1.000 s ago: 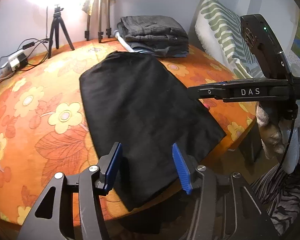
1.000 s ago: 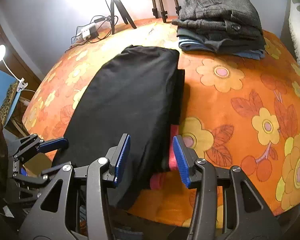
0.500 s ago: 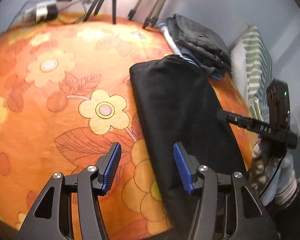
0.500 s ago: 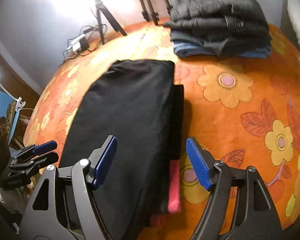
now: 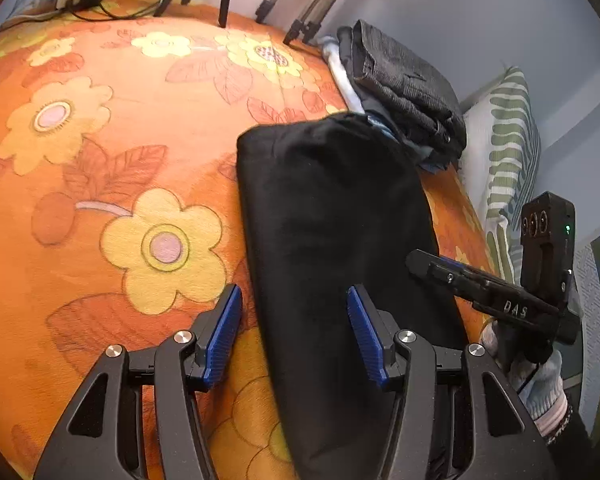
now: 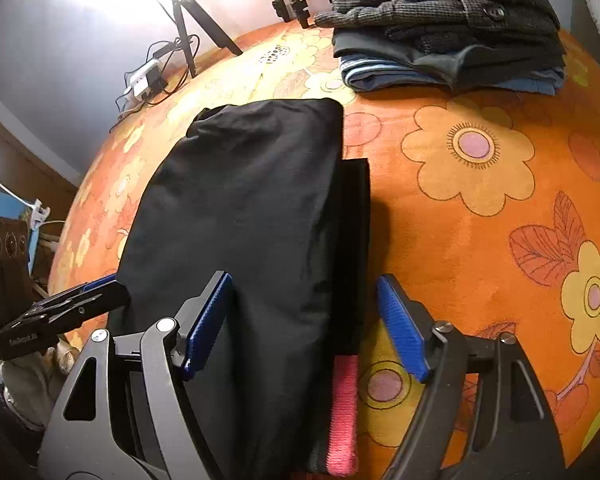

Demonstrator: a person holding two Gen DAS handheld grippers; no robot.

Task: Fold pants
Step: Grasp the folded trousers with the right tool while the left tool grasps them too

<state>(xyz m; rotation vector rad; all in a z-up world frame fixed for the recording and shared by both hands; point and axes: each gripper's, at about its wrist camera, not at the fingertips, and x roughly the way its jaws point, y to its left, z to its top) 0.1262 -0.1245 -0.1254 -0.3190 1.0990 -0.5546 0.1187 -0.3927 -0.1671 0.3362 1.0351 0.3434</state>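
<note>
On right tool (image 5: 479, 288), "DAS" lettering, black pants (image 5: 339, 240)

near end of the folded black fabric pants (image 6: 240, 208): cut off by lower frame edge, both views | pink ribbed band (image 6: 343, 408) under them: only a strip shows | stack of folded grey and blue clothes (image 6: 443, 28): top cropped, upper right | striped green-and-white cushion (image 5: 503, 152): partly hidden, right edge
</note>
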